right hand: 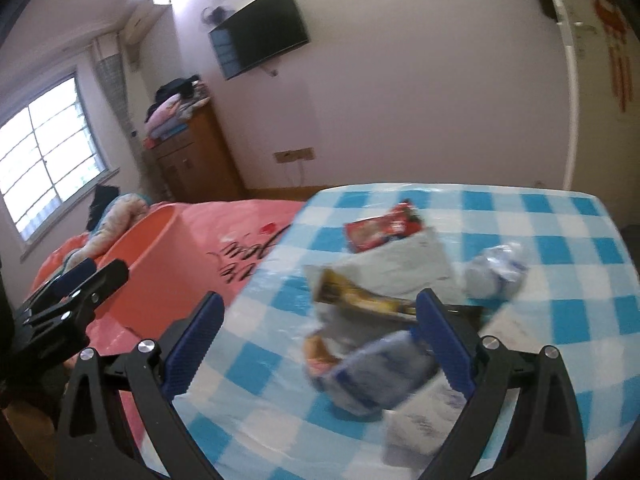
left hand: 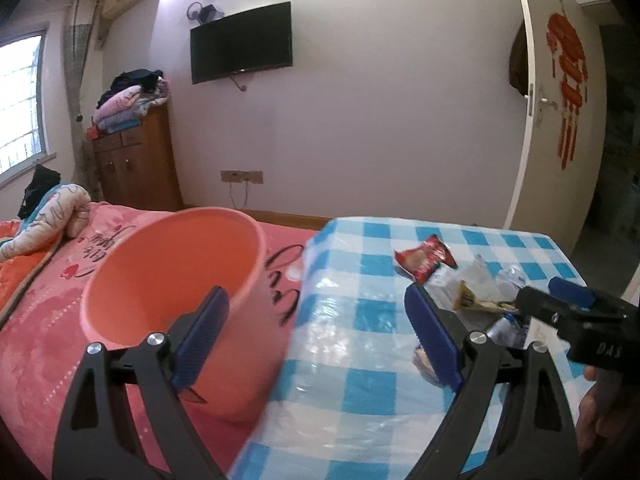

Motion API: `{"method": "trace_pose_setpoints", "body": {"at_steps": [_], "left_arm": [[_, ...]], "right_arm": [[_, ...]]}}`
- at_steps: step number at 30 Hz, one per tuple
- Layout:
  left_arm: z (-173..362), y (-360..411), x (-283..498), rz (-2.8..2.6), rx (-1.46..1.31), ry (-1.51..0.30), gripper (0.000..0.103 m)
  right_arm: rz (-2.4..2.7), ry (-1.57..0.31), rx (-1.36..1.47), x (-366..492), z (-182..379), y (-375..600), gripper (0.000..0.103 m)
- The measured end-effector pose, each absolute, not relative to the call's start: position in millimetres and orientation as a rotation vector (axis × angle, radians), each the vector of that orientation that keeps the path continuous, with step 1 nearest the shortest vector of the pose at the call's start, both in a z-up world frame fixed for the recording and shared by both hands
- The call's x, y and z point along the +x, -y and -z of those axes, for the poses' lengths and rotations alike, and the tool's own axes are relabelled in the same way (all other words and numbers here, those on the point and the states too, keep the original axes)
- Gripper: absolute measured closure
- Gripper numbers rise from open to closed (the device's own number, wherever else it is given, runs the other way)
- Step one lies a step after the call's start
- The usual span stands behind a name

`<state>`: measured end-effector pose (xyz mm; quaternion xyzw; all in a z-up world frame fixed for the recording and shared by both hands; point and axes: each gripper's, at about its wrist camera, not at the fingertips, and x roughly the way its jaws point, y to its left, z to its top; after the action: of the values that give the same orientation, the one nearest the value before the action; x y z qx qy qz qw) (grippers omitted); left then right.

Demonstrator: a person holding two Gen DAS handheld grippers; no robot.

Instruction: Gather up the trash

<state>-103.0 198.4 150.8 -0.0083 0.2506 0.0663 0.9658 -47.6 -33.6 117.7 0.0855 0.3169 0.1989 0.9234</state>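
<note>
I am bringing the right gripper [right hand: 320,344], jaws wide apart, over the trash pile [right hand: 384,312] on the checked surface [right hand: 560,280]. The left gripper [left hand: 316,336], jaws apart and empty, is facing the pink bin [left hand: 172,276] on the bed [left hand: 36,344]. Next I would lower and clamp on one piece.

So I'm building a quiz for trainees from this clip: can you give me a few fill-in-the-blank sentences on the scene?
1. The trash pile lies on a blue-and-white ____ tablecloth.
2. The orange bucket rests on the ____.
3. The snack wrapper at the far edge of the pile is ____.
4. Both the left tongs and the right tongs are ____, holding nothing.

Missing words: checked; bed; red; open
</note>
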Motion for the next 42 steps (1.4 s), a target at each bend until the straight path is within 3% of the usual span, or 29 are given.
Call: {"method": "trace_pose_setpoints", "body": {"at_steps": [25,42], "left_arm": [[-97.5,-88.3,-76.0,0.033,0.097,-0.683,0.013],[-105.9,-67.1,-16.6,0.074,0.05,-0.754,0.013]], "right_arm": [[-0.192,-0.631,0.16,-42.4,-86.6,130.7,0.008],[-0.254,-0.836,0.474,-14.5,-28.6,190.4,0.008]]}}
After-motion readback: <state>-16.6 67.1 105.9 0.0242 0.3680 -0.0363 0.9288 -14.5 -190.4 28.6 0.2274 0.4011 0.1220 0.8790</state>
